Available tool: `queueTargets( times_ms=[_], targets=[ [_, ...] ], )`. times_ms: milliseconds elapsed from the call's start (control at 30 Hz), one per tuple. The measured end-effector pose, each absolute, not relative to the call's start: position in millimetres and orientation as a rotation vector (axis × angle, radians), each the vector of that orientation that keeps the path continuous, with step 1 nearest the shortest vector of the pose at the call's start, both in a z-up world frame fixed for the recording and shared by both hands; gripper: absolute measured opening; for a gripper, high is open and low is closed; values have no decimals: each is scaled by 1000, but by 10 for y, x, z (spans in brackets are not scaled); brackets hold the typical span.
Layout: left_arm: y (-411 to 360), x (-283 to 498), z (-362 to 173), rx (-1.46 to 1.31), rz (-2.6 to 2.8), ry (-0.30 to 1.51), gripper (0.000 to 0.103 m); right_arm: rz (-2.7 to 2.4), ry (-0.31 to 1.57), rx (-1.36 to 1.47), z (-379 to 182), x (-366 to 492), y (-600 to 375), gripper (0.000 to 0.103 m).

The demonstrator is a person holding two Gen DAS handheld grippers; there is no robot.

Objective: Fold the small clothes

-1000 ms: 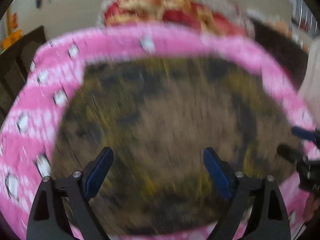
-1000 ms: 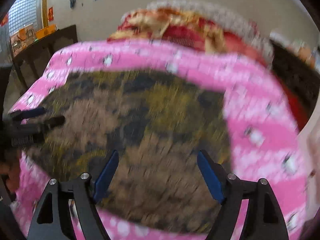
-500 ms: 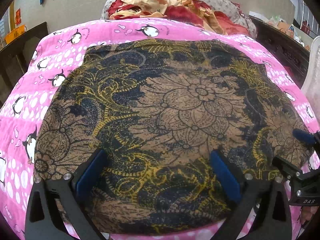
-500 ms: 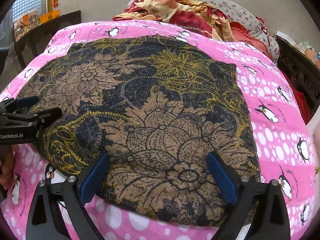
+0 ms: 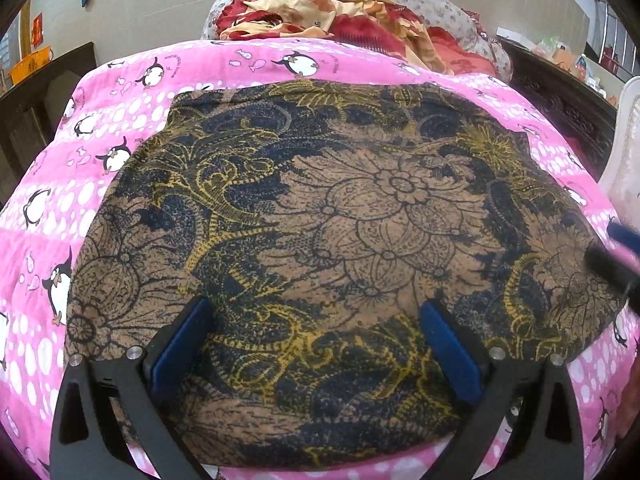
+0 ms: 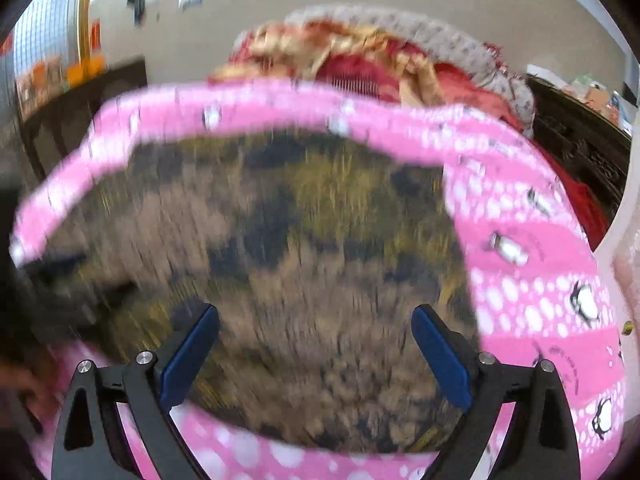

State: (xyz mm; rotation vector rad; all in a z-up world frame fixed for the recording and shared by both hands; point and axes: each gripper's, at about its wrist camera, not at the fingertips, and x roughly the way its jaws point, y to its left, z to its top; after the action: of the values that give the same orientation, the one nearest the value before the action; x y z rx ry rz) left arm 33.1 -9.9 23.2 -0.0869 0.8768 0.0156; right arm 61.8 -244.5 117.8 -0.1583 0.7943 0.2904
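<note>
A brown, black and yellow floral garment [image 5: 340, 240] lies spread flat on a pink penguin-print cover [image 5: 80, 168]. My left gripper [image 5: 316, 336] is open, its blue pads low over the garment's near edge, holding nothing. My right gripper [image 6: 316, 340] is open and empty above the garment [image 6: 280, 260]; that view is motion-blurred. The right gripper's tips show at the right edge of the left wrist view [image 5: 616, 256], over the garment's right corner. The left gripper is a dark blur at the left of the right wrist view [image 6: 60, 280].
A heap of red and yellow fabric [image 5: 340, 16] and a grey patterned pillow [image 5: 440, 8] lie at the far end of the bed. Dark wooden furniture stands at the left [image 5: 40, 92] and right [image 5: 560, 100]. A white object [image 5: 628, 160] is at the right edge.
The left gripper holds nearly still over the garment's near edge. The right wrist view went from sharp to blurred, and shows more wall and less bed, so the right gripper is moving.
</note>
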Motion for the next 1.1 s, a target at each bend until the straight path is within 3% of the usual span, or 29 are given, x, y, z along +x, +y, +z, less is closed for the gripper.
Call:
queueTargets(
  times_ms=[133, 233, 333, 500, 667, 867, 1100],
  targets=[
    [-93, 328, 232, -92, 13, 876, 103, 305, 832, -166, 1125, 814, -2298, 99],
    [-92, 322, 241, -97, 9, 876, 103, 320, 980, -206, 704, 976, -2226, 102],
    [-43, 209, 333, -133, 0, 901, 103, 347, 952, -158, 679, 980, -2298, 103],
    [350, -437, 530, -409, -166, 815, 103, 361, 931, -126, 629, 958, -2346, 103],
    [946, -666, 211, -724, -188, 774, 102, 354, 929, -137, 615, 948, -2321, 103],
    [1151, -339, 182, -912, -127, 764, 102, 358, 928, -131, 671, 959, -2351, 103],
    [1092, -202, 353, -851, -162, 713, 102, 364, 927, -123, 678, 957, -2352, 103]
  ],
)
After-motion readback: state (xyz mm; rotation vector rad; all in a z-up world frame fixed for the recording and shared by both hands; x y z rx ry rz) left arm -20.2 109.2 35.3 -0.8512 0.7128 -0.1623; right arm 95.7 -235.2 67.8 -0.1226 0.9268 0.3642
